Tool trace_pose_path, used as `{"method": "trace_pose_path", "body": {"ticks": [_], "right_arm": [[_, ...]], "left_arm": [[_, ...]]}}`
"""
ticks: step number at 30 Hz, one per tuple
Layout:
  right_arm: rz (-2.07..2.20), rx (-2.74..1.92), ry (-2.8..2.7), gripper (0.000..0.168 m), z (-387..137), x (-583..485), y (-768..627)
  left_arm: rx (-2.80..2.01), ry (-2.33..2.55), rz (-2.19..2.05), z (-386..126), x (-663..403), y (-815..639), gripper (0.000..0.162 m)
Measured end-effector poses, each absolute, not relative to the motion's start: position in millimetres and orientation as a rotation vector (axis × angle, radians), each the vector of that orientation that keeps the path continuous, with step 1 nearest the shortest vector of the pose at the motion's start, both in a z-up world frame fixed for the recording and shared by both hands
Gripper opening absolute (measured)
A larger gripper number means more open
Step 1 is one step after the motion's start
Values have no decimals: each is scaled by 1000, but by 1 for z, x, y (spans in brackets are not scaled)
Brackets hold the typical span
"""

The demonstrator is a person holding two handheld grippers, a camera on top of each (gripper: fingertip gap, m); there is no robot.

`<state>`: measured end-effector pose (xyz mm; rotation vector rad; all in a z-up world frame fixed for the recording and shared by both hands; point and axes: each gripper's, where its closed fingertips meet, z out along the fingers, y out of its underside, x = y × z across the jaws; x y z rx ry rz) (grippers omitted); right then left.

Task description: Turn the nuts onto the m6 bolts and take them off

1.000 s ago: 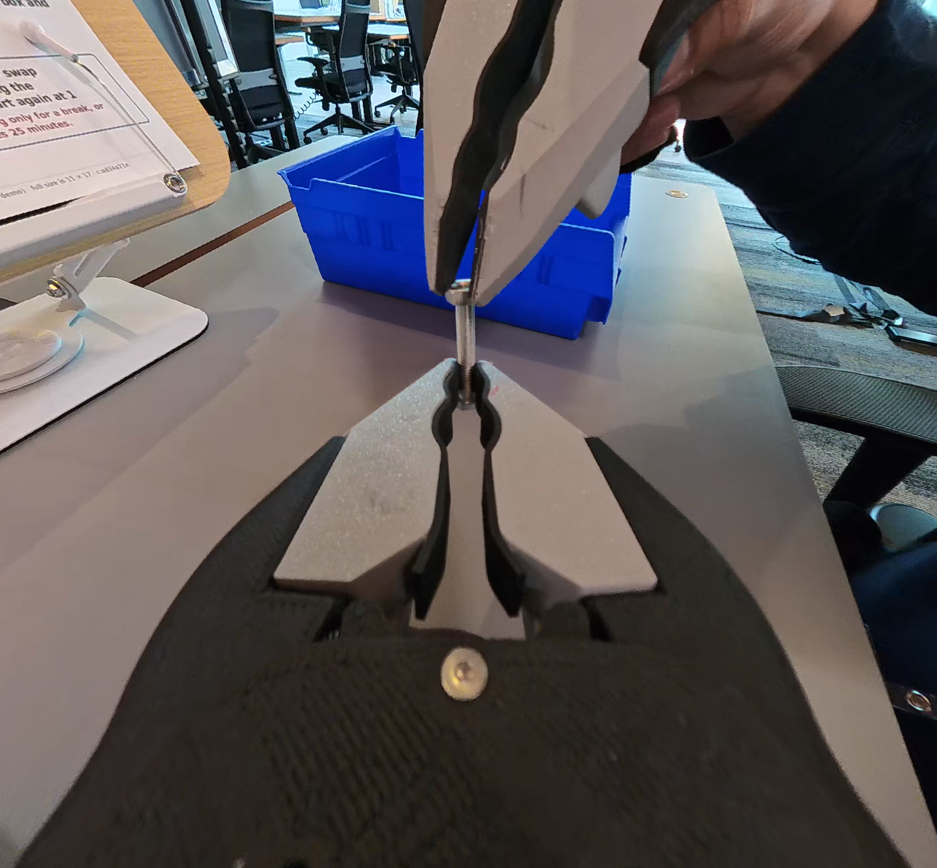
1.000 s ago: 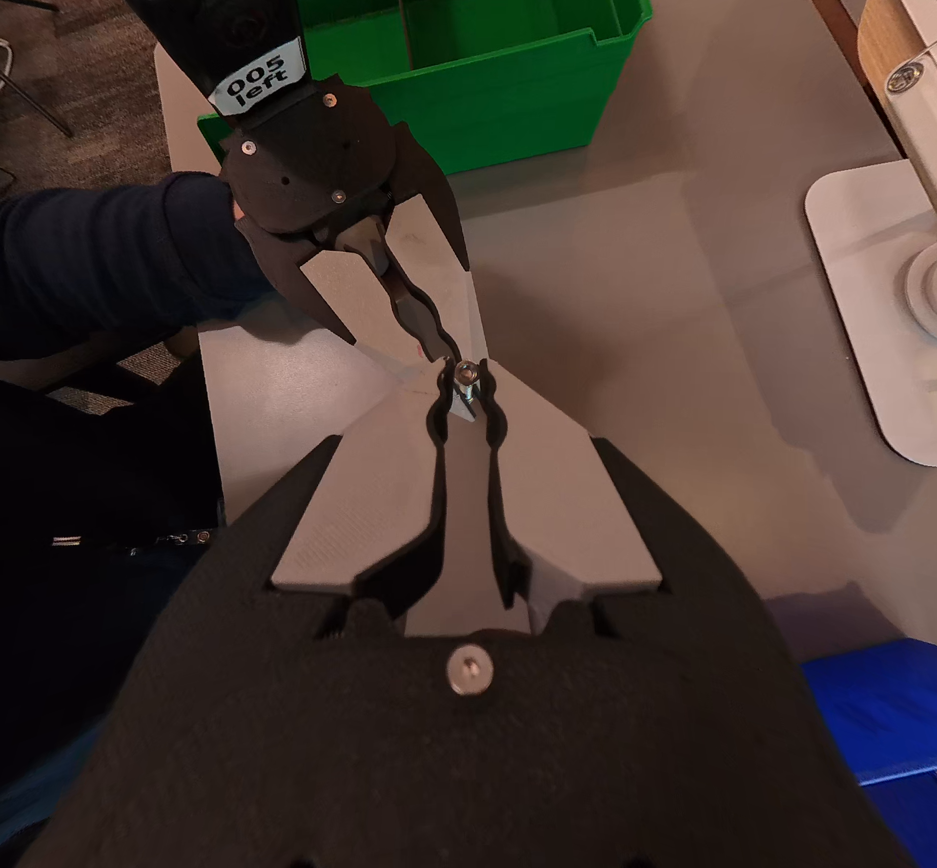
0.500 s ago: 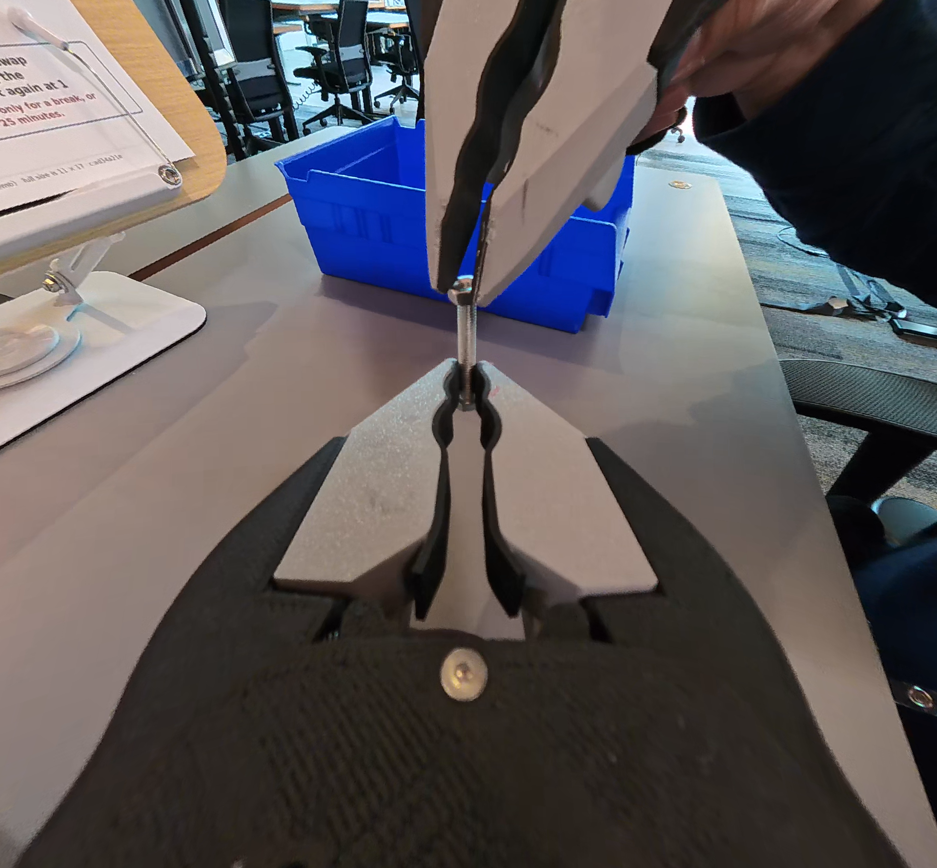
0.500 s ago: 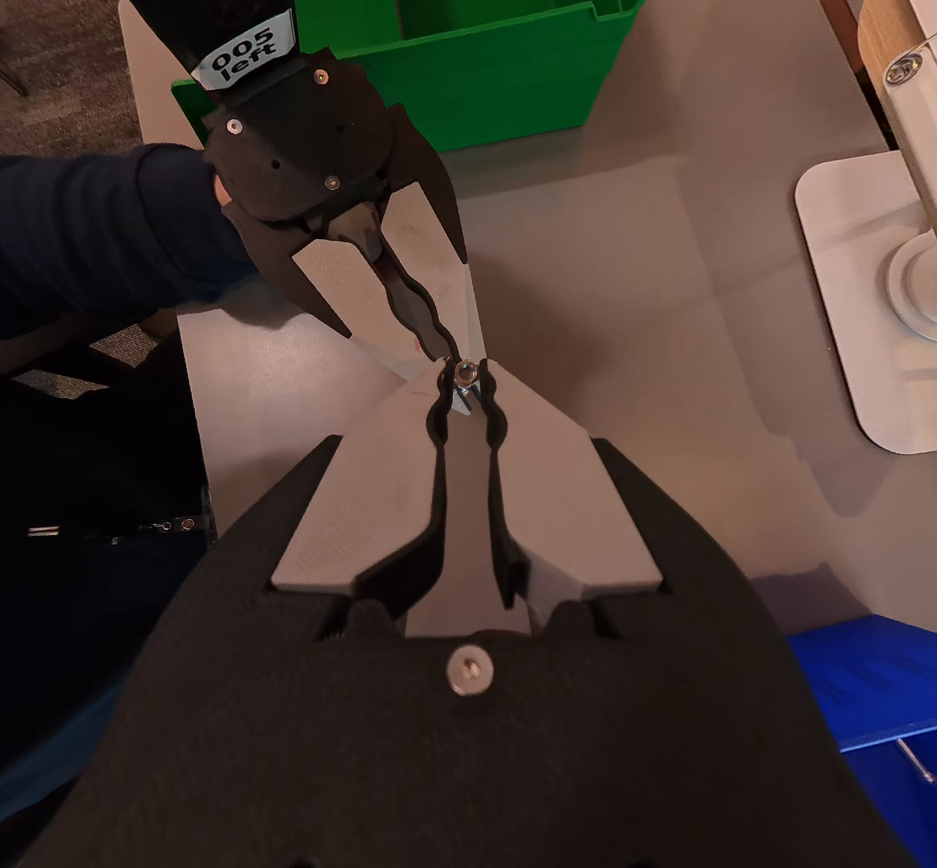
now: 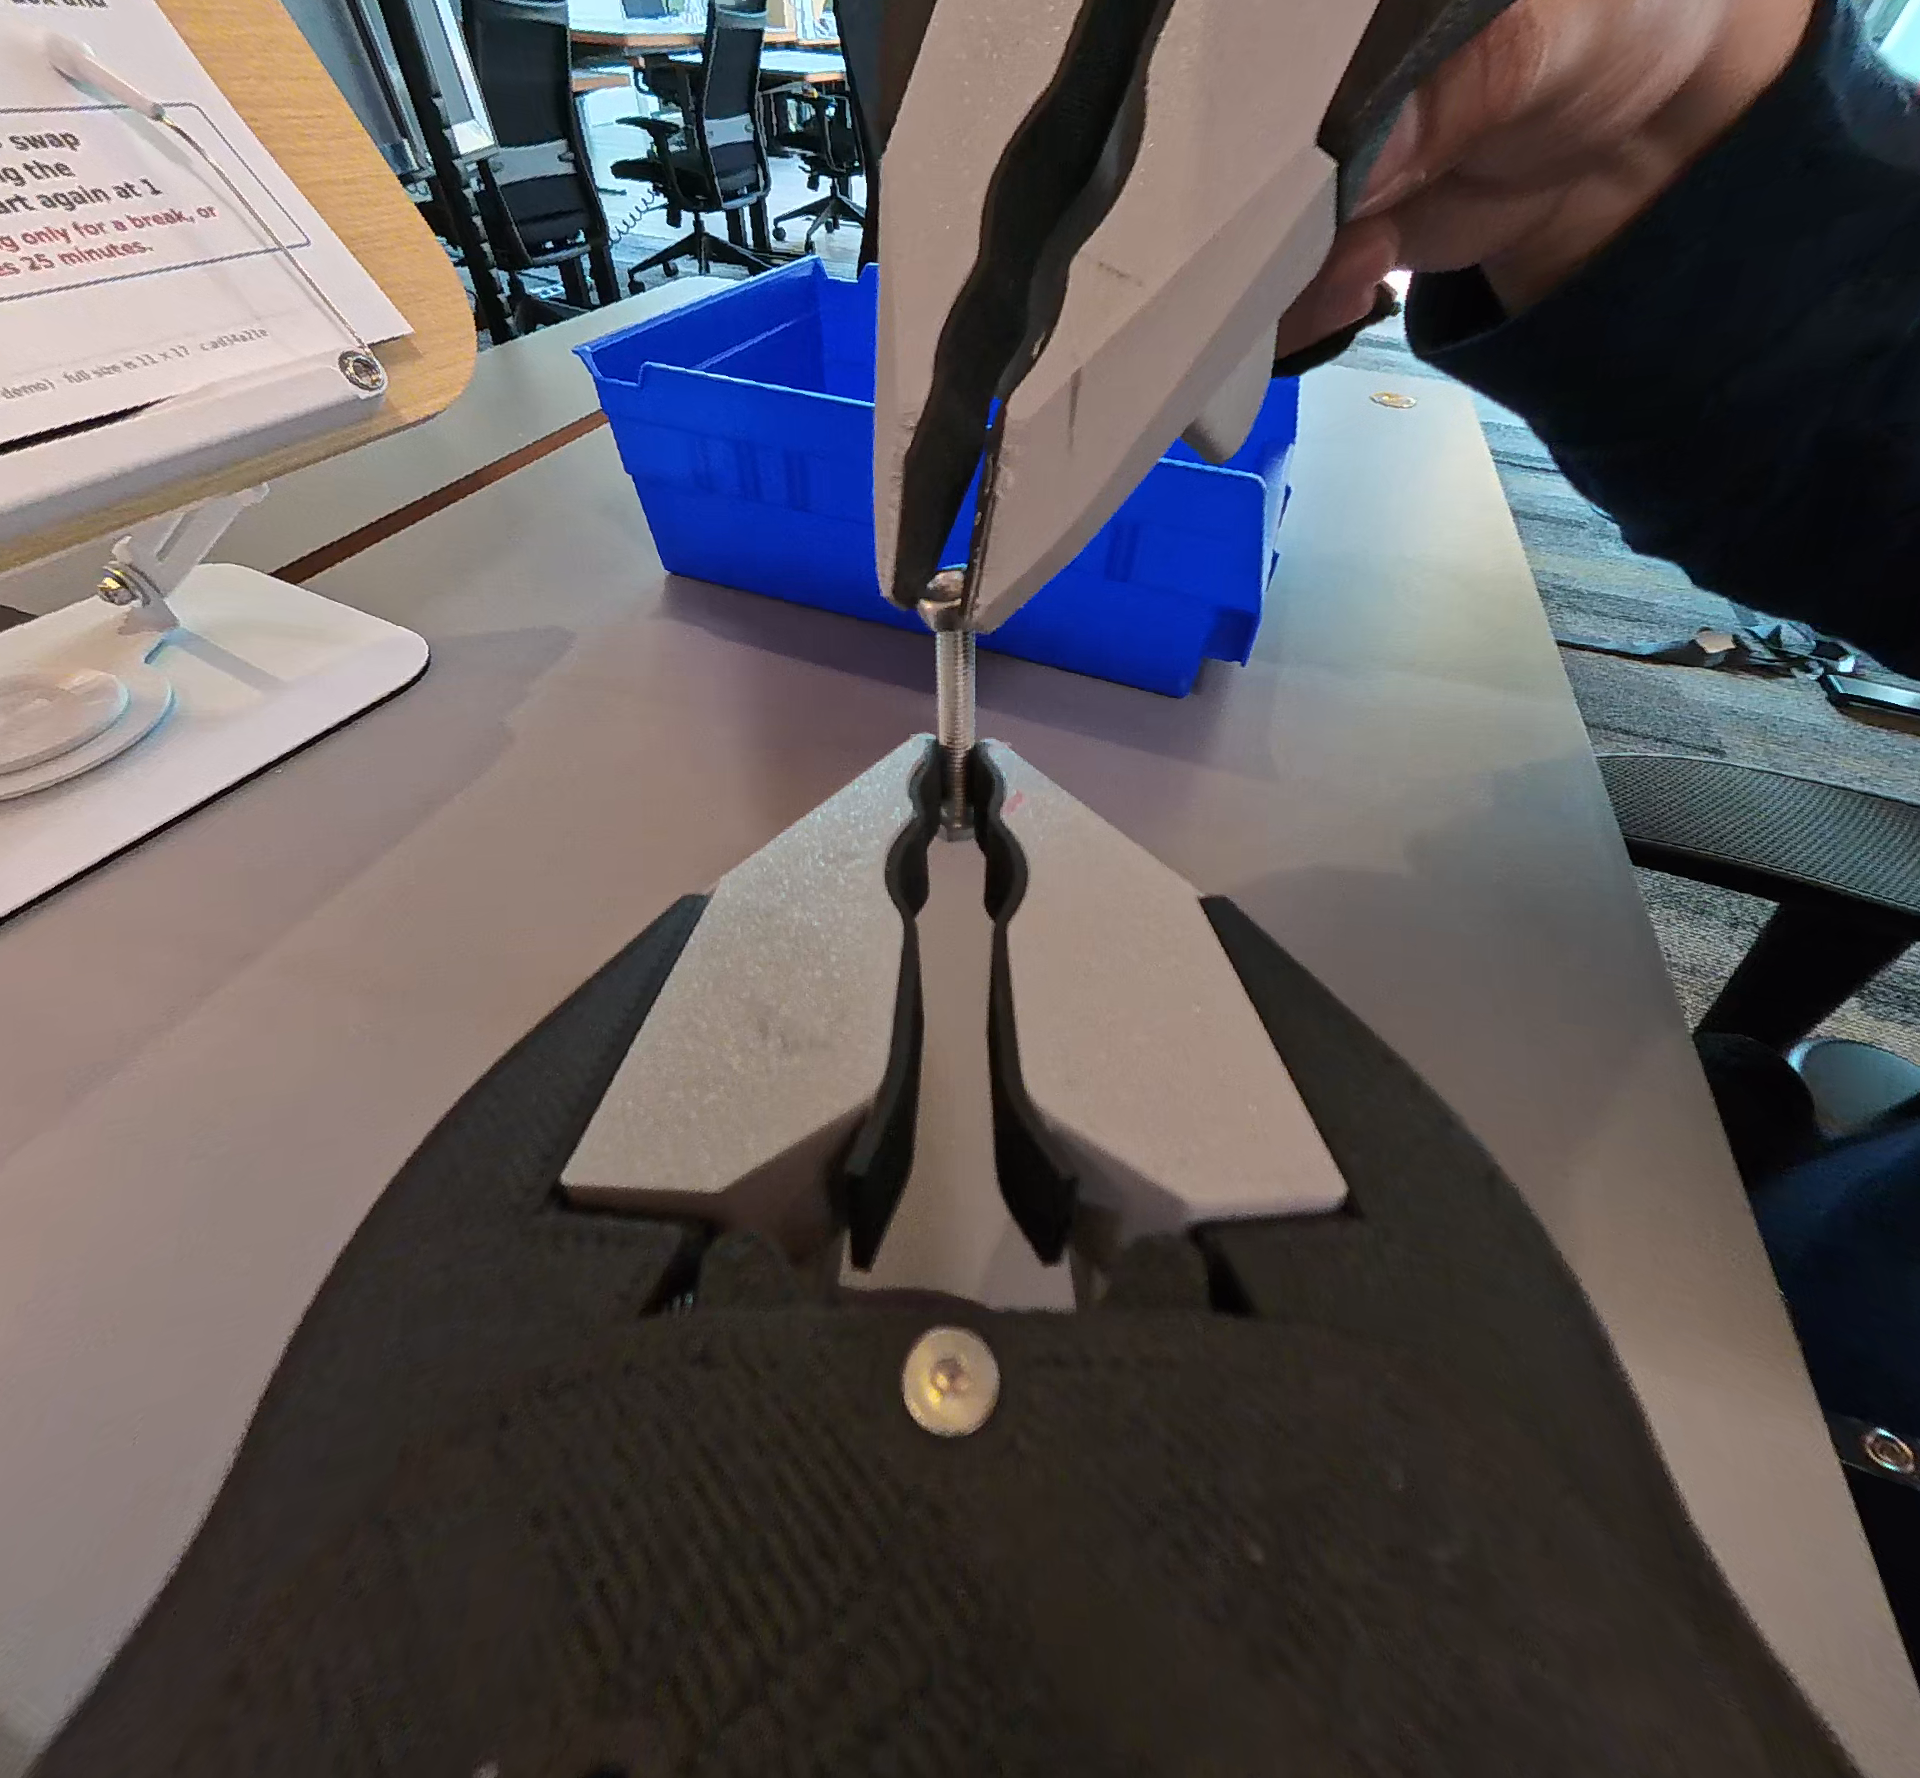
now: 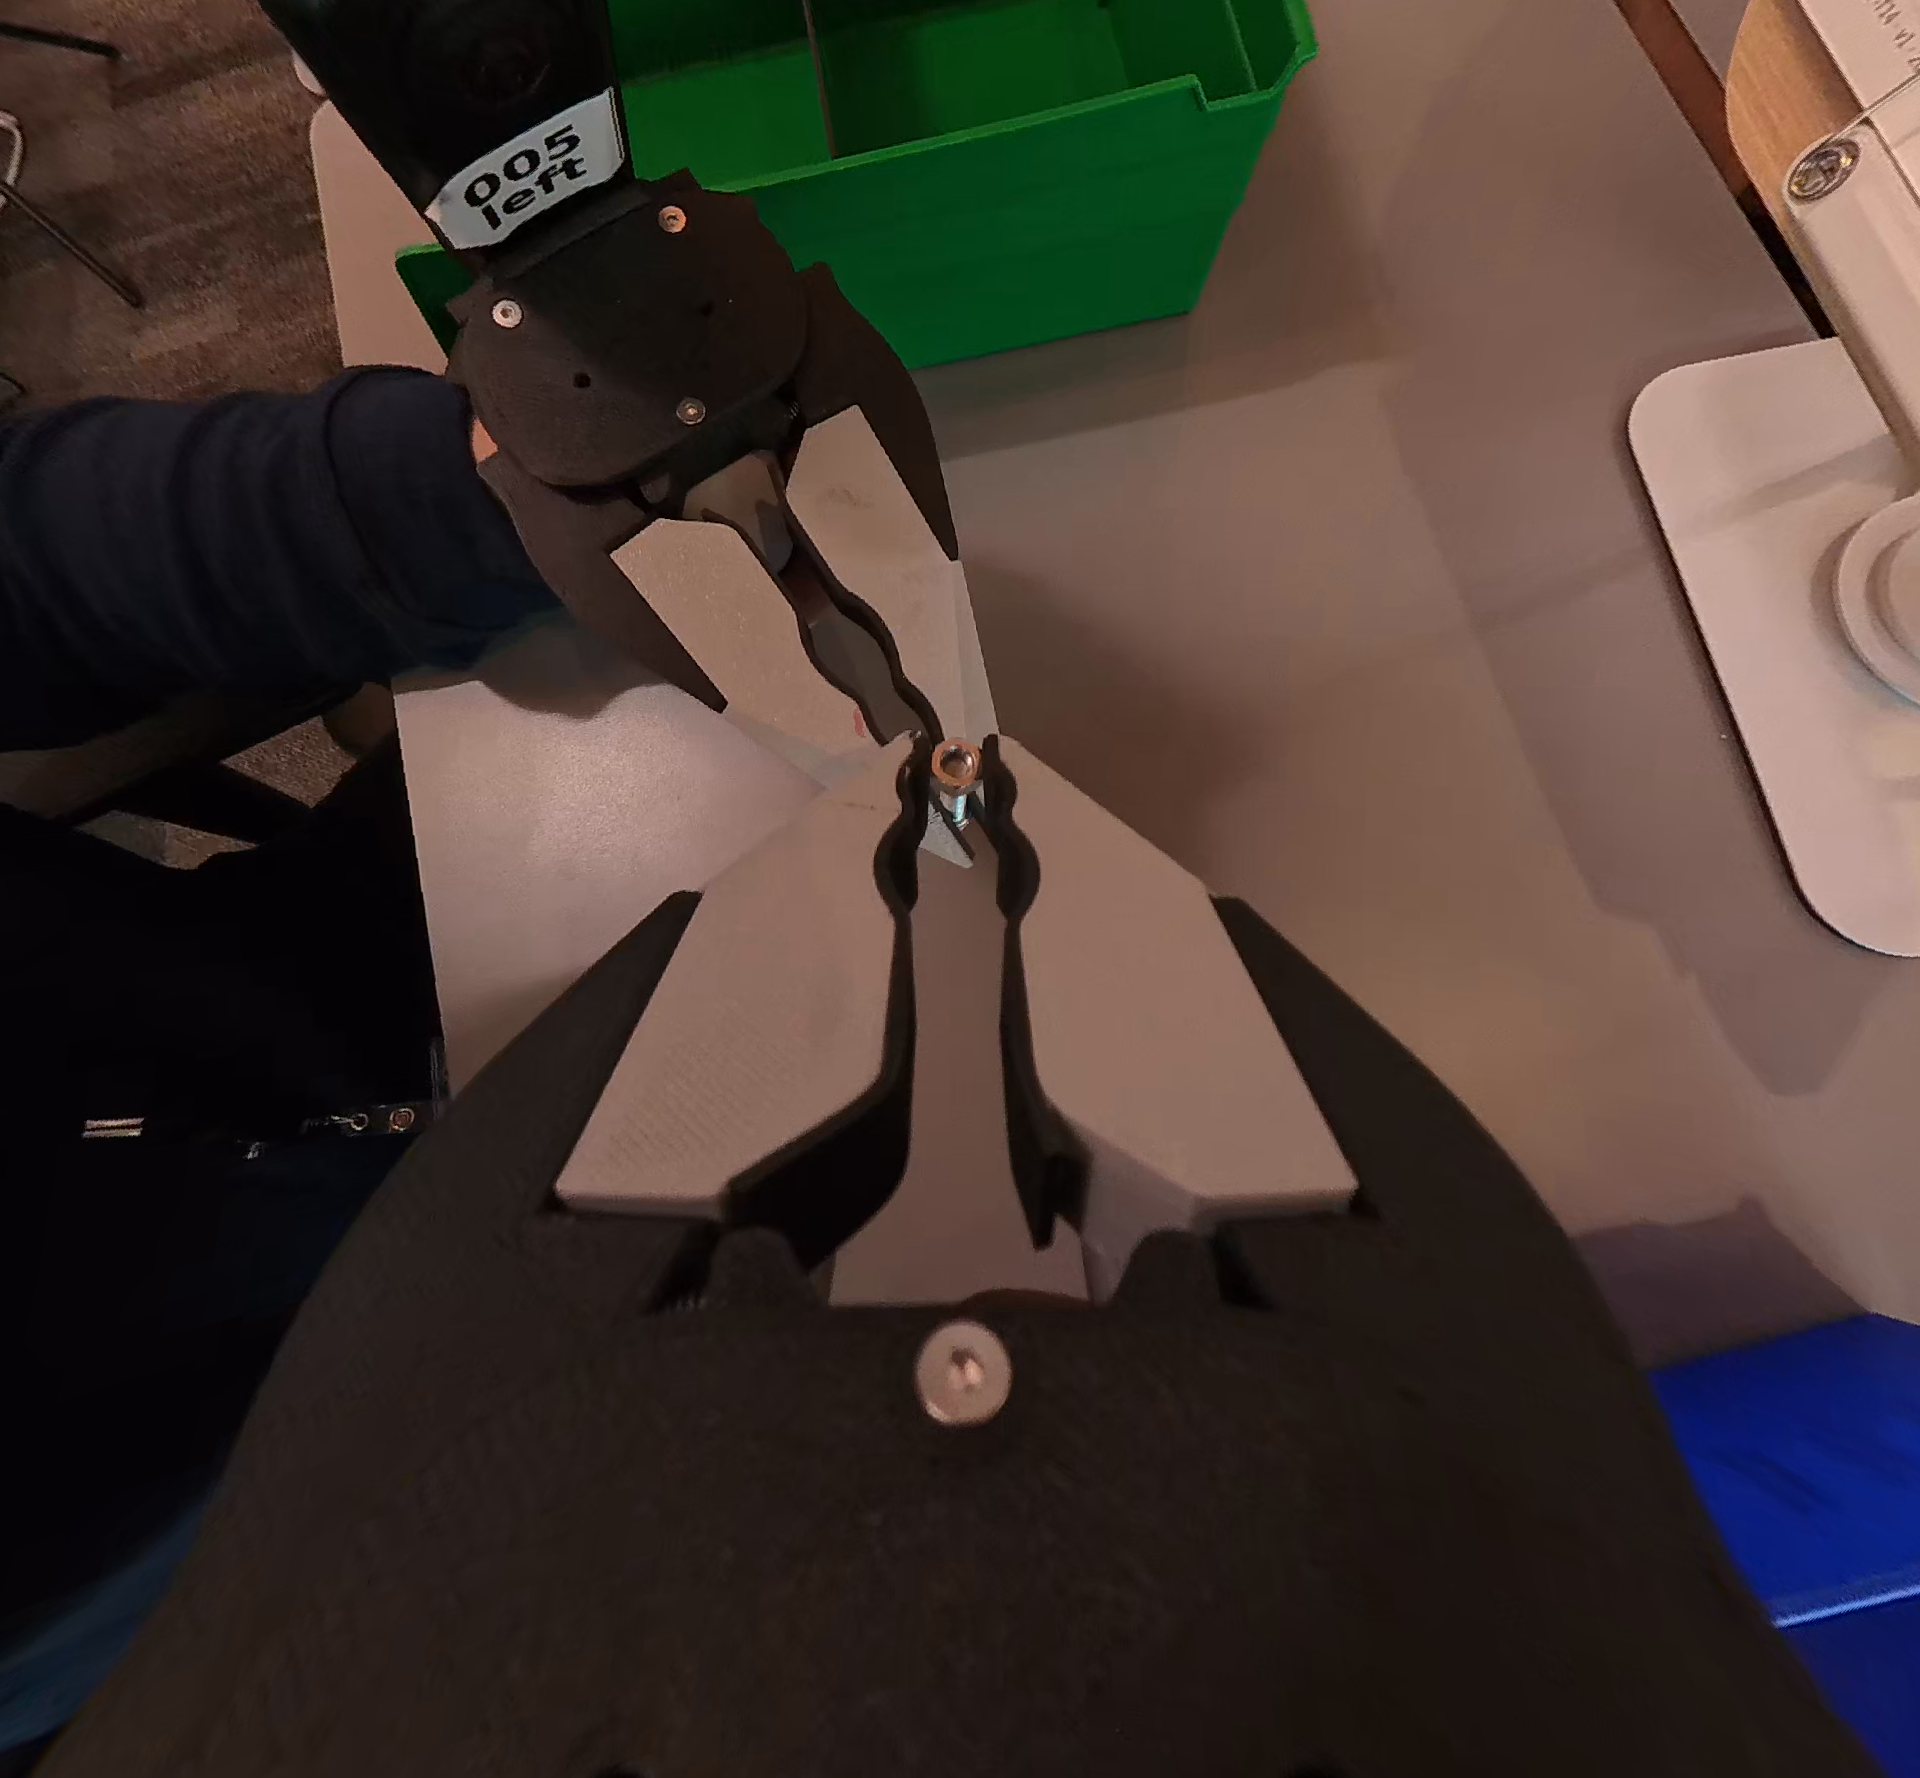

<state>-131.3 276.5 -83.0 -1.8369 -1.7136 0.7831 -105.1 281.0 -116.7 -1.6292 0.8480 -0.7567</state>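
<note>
A silver M6 bolt [image 5: 952,679] stands upright above the grey table [image 5: 1351,845]. My left gripper [image 5: 954,793] is shut on its lower threaded end; the pads hide whether a nut sits there. My right gripper [image 5: 943,585] comes down from above, held by a hand, and is shut on the bolt's head. In the right wrist view I look down on the socket head [image 6: 953,762] between my right gripper's tips [image 6: 954,778]. The left gripper [image 6: 920,741] reaches in from the upper left just below it.
A blue bin [image 5: 769,471] stands behind the bolt and shows at the right wrist view's lower right [image 6: 1808,1468]. A green divided bin [image 6: 1039,201] stands beyond the left gripper. A white document stand [image 5: 208,648] is on the left. An office chair [image 5: 1766,824] is beside the table. The grippers are tip to tip, or close to it.
The right gripper has shifted and turned slightly about the bolt's head. Both grippers stay shut on the bolt, which stays upright in the same place.
</note>
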Motion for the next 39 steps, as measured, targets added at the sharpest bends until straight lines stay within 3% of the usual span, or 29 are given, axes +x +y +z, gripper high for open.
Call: {"method": "trace_pose_path", "body": {"ticks": [39], "right_arm": [[951,-1663,-1566,6,-74,-133,274]], "left_arm": [[-1603,821,-852,-110,-103,277,2]]}}
